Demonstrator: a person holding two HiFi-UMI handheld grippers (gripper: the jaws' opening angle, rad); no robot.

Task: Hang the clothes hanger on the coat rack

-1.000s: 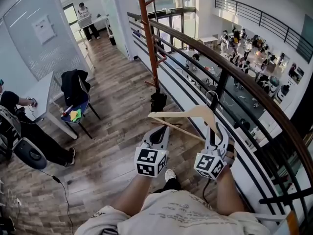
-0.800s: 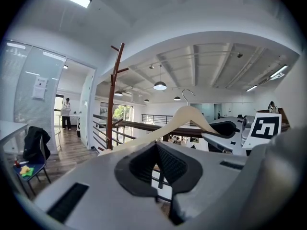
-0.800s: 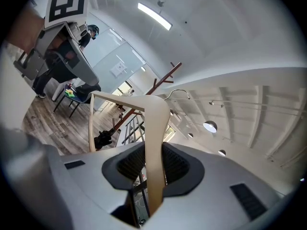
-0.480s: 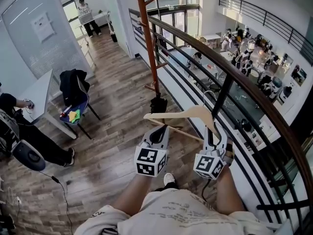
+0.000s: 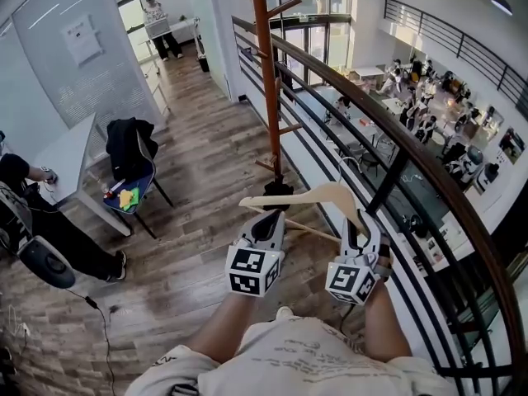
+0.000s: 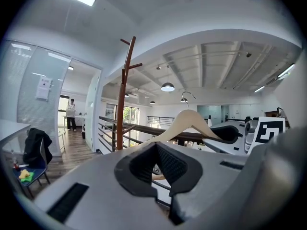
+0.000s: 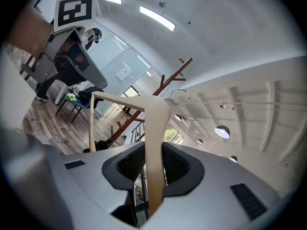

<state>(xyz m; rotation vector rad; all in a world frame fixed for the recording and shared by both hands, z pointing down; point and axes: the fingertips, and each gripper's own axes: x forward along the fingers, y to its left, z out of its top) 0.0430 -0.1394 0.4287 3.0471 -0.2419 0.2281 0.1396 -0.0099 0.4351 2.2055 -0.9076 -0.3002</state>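
A pale wooden clothes hanger (image 5: 318,191) with a wire hook is held out level in front of me. My right gripper (image 5: 356,221) is shut on its right arm, and in the right gripper view the wood (image 7: 153,123) runs up between the pads. My left gripper (image 5: 270,217) sits by the hanger's left end with its fingertips together and nothing seen clamped between them. From there the hanger (image 6: 187,121) shows just above the jaws. The coat rack (image 5: 268,81), a red-brown pole with angled pegs, stands ahead beside the railing, and its base (image 5: 276,190) lies just beyond the hanger.
A dark handrail with black bars (image 5: 412,163) runs along my right, with an open hall full of people below. A chair with a black jacket (image 5: 128,147) and a desk (image 5: 70,159) with a seated person stand at the left. Another person (image 5: 157,27) stands far down the corridor.
Both grippers and the hanger have moved forward along the railing. The coat rack now stands closer and its base is nearly under the hanger. The grip looks unchanged.
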